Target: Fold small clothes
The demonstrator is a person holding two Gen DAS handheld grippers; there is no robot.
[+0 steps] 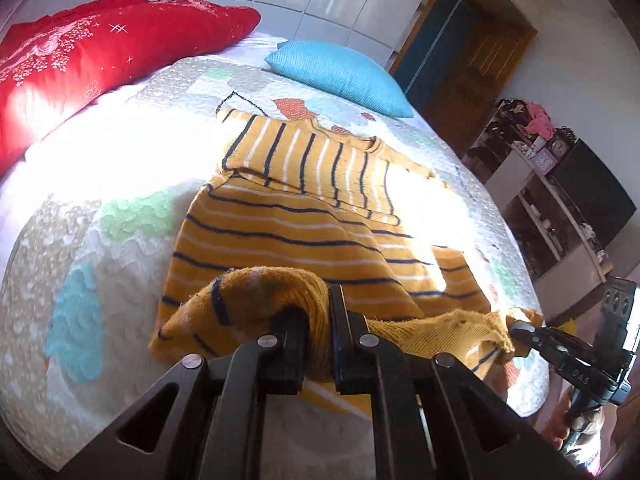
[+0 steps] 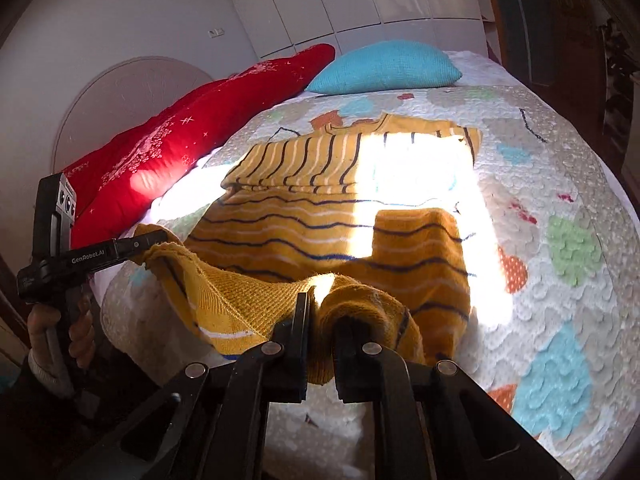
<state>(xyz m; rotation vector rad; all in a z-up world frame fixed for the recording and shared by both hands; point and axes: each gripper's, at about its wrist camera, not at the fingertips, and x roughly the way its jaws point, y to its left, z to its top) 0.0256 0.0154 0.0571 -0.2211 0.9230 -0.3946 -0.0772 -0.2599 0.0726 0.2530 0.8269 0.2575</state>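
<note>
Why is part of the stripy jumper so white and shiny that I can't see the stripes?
Sunlight: in the right wrist view a bright band washes out the yellow striped sweater and the quilt; in the left wrist view the glare whitens the quilt by the red pillow; the fisheye lens bends both pictures.

I have the sweater point(image 1: 304, 216) lying on the bed quilt point(image 1: 120, 184), its hem at the near edge, its neck toward the far end. One sleeve point(image 1: 304, 160) is folded across the upper body. My left gripper point(image 1: 318, 316) pinches one hem corner, my right gripper point(image 2: 322, 316) the other — the hem lifted between them. Two pillows sit at the far end: the knit cushion point(image 1: 340, 76) behind the neck, the long pillow point(image 1: 100, 52) along the left edge. A shelf unit point(image 1: 560, 200) stands off the right edge.
</note>
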